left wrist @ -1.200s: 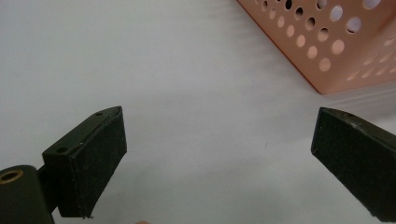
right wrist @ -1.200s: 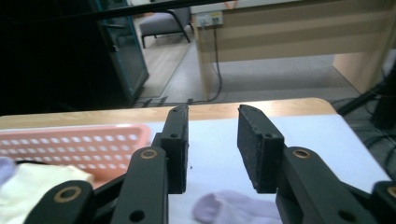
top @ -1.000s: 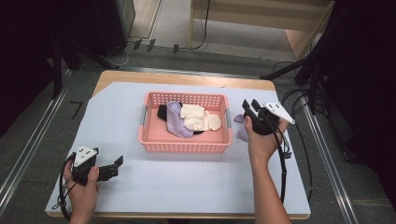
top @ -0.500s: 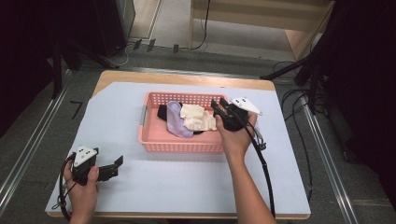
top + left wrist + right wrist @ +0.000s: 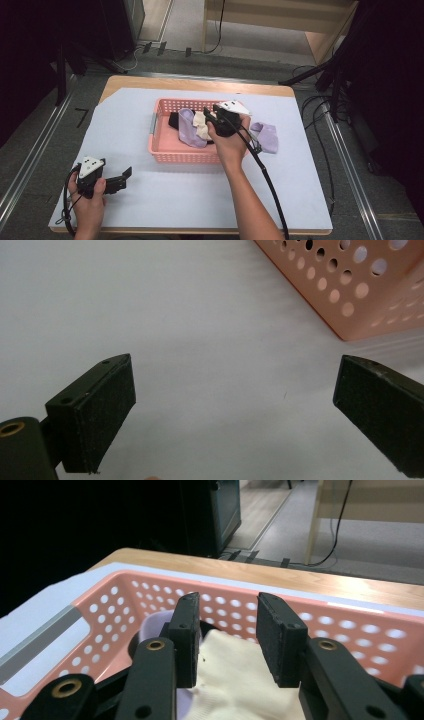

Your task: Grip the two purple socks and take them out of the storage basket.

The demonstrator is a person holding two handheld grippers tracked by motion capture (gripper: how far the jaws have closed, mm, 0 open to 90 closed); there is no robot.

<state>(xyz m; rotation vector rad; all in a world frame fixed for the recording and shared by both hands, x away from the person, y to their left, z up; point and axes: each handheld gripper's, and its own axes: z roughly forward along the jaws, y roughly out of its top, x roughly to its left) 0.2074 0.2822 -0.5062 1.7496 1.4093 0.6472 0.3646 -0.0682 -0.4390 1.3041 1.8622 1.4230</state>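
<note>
A pink perforated basket (image 5: 185, 157) stands mid-table and holds a cream cloth (image 5: 201, 125), a lavender cloth (image 5: 189, 129) and a black one (image 5: 174, 120). My right gripper (image 5: 211, 118) hovers over the basket's right half, pointing left. In the right gripper view its jaws stand a little apart, so the right gripper (image 5: 227, 605) is open just above the cream cloth (image 5: 235, 680), with the basket's far wall (image 5: 125, 595) behind. My left gripper (image 5: 124, 175) rests at the front left of the table. It is wide open (image 5: 232, 375) with nothing in it, and the basket corner (image 5: 360, 285) lies ahead.
A lavender sock (image 5: 267, 137) lies on the white table cover (image 5: 165, 205) just right of the basket. The right gripper's black cable (image 5: 267, 180) trails along the forearm. Wooden furniture and floor cables sit beyond the table's far edge.
My right gripper has moved left, from beside the lavender sock at the basket's right to over the basket's contents. The left gripper has stayed put.
</note>
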